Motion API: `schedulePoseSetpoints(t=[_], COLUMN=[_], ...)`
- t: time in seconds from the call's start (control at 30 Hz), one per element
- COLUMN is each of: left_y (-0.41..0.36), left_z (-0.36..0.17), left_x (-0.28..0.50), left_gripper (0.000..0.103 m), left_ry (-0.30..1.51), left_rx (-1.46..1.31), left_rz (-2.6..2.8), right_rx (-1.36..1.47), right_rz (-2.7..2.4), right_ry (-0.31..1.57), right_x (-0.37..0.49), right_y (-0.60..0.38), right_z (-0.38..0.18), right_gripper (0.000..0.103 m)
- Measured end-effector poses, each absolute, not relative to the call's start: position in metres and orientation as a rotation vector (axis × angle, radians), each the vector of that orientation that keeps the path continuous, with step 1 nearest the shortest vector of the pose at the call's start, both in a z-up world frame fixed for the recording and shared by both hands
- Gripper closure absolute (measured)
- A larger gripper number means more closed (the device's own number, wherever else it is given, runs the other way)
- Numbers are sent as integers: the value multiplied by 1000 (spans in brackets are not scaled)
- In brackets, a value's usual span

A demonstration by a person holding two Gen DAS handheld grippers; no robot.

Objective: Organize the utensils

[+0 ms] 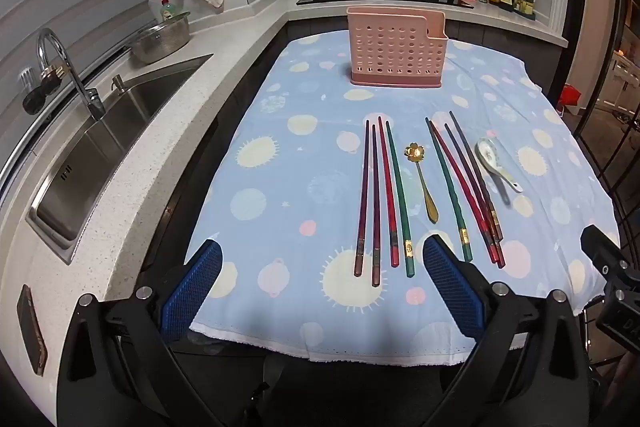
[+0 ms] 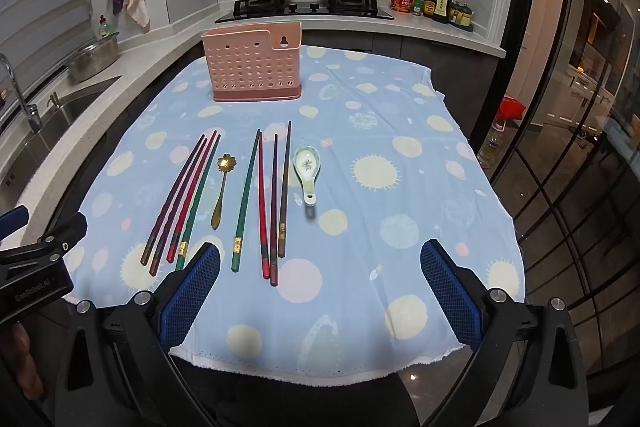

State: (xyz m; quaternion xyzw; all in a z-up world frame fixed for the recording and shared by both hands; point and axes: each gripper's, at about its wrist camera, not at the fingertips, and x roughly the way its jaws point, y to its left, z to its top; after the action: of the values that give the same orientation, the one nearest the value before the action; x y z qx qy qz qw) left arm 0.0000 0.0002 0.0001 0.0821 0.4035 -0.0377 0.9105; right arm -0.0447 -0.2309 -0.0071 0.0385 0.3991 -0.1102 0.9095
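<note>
Both grippers hover at the near edge of the table, jaws spread wide and nothing held. The left gripper [image 1: 320,291] has its blue pads [image 1: 196,291] well apart, and just ahead between them lie four chopsticks [image 1: 380,199] side by side — two dark purple, one red, one green. Just beyond its right finger rests the gold spoon [image 1: 422,183], flower bowl pointing away, and further right a second bundle of four chopsticks [image 1: 464,187], ends crowding together. The ceramic spoon [image 1: 496,163] sits beyond those, off to the right.

From the right gripper [image 2: 320,291], equally wide open, that second bundle lies ahead just inside its left finger, with the ceramic spoon [image 2: 307,173] beyond it. Far ahead of both, the pink holder [image 2: 254,67] stands upright on the blue dotted tablecloth [image 2: 400,187] — well apart from every utensil.
</note>
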Motion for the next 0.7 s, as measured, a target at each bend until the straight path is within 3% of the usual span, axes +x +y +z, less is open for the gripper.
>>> schedulePoseSetpoints(t=[0.7], left_y=[0], left_z=[0], left_x=[0], left_gripper=[7], left_ry=[831], left_rx=[174], left_rz=[-77], right_rx=[78], right_rz=[-228], right_ry=[819], right_x=[-45], right_y=[-230], right_z=[-7], right_gripper=[7])
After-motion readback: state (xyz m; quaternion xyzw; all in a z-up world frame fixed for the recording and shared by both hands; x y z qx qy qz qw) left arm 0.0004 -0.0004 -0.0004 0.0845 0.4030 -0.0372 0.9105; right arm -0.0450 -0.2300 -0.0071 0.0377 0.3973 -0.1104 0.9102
